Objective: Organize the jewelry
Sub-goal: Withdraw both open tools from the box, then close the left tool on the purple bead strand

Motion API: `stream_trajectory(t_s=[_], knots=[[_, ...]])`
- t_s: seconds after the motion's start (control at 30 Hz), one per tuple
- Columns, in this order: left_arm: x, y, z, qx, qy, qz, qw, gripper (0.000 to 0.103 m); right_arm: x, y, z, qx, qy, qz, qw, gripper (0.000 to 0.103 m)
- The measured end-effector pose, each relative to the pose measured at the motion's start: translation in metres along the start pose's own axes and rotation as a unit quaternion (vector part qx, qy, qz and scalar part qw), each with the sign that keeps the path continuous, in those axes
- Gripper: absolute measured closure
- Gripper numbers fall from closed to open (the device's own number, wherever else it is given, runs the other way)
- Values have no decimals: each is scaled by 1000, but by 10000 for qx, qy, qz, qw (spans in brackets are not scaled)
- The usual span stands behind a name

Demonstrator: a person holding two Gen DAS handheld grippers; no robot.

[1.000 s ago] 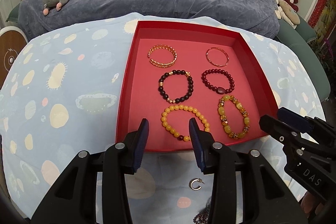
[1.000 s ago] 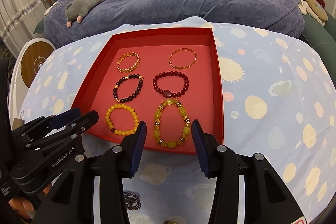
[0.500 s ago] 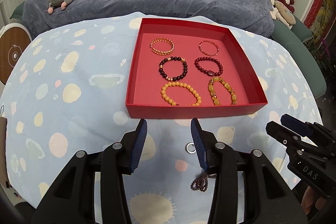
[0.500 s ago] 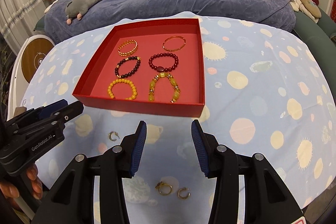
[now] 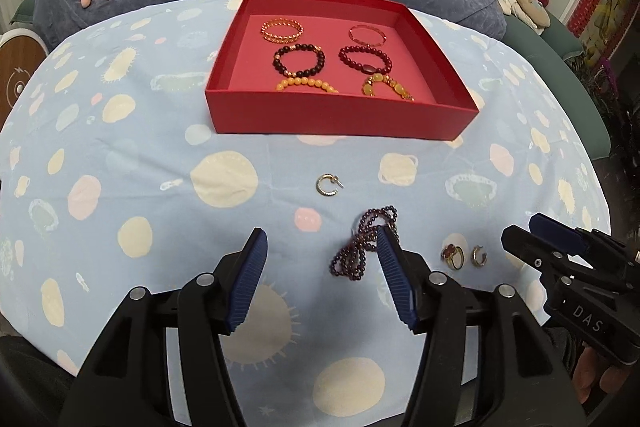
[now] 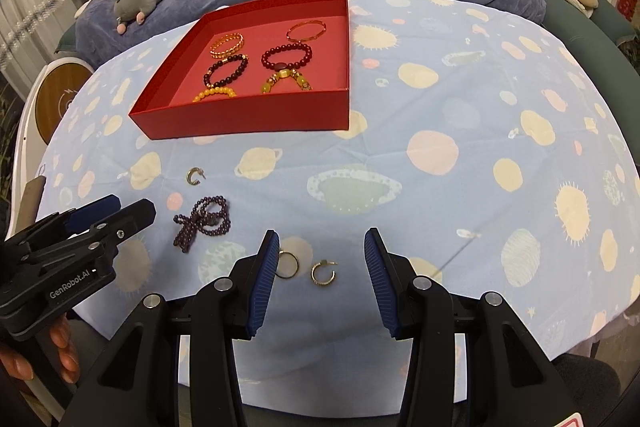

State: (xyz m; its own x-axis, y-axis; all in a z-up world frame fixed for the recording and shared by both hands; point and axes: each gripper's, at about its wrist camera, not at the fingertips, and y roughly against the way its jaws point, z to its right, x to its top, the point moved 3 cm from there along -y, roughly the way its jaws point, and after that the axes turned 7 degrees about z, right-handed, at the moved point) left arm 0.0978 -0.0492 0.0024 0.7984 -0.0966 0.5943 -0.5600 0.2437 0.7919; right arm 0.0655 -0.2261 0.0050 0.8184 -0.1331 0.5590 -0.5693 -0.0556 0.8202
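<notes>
Spotted cloth (image 5: 132, 163): dark bead strand (image 5: 362, 247) touches the empty, opening left tool (image 5: 320, 259)'s right finger.

The left gripper (image 5: 320, 247) points steeply down, jaws opening, nothing pressed between its pads. The right gripper (image 6: 320, 247) points down too, jaws apart, empty.

Soft even light, sharp, fisheye-curved edges
</notes>
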Motion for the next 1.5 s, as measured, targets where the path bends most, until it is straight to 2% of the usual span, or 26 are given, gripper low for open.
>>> stream_trajectory(t_s=[0.27,0.3,0.47,0.53,0.6,0.73,1.03,1.37,1.5], knots=[[-10,-19,17,-88,-179,-110,9997,49,-18,-4,8,-1,-143,-128,9998,60],[-10,-21,18,-102,-168,-113,9997,52,-19,-5,9,7,-155,-138,9998,60],[-9,-32,19,-282,-46,-247,9993,72,-20,-7,9,18,-147,-169,9997,60],[-10,-35,20,-345,-50,-316,9989,90,-22,-8,8,28,-144,-179,9997,59],[-12,-35,19,-351,-58,-339,9988,95,-23,-8,8,34,-145,-189,9997,59],[-17,-30,15,-312,-78,-285,9991,98,-27,-8,6,58,-137,-210,9997,59],[-34,-12,-11,-119,200,-306,9993,98,-32,-7,-13,289,-22,-246,9993,60],[-41,-7,-23,-16,263,-304,9992,98,-28,-21,-33,393,140,-272,9988,62],[-41,-7,-23,-17,267,-305,9992,97,-23,-30,-35,410,188,-320,9985,69]])
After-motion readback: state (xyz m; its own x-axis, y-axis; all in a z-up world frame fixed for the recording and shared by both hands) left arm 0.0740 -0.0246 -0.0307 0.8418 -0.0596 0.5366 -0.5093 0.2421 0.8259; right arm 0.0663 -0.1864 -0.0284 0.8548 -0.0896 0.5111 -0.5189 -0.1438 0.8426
